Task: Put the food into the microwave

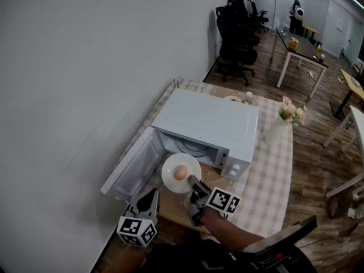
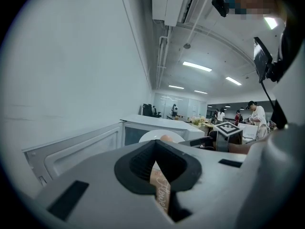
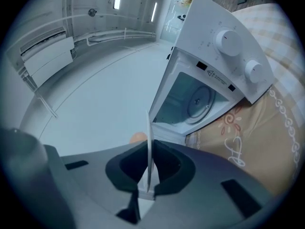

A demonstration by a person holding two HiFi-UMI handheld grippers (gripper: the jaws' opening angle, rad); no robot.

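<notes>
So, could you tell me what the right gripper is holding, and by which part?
The white plate carrying the food, pinched at its near rim by the right gripper.

Microwave (image 1: 207, 121): white casing, smooth, semi-gloss, looks like painted metal; knobs (image 3: 230, 41) white plastic.
Plate (image 1: 169, 166): white, glossy, looks ceramic.
Food (image 1: 180, 173): smooth tan skin.
Bench cloth (image 1: 273, 169): checked fabric, matt.
Mat (image 3: 248, 128): brown, printed, matt.
Right gripper (image 1: 193, 182), left gripper (image 1: 151, 197): grey matt plastic; black ribbed, rubbery-looking jaws.
Floor (image 1: 310, 124): wood planks, low sheen.
</notes>
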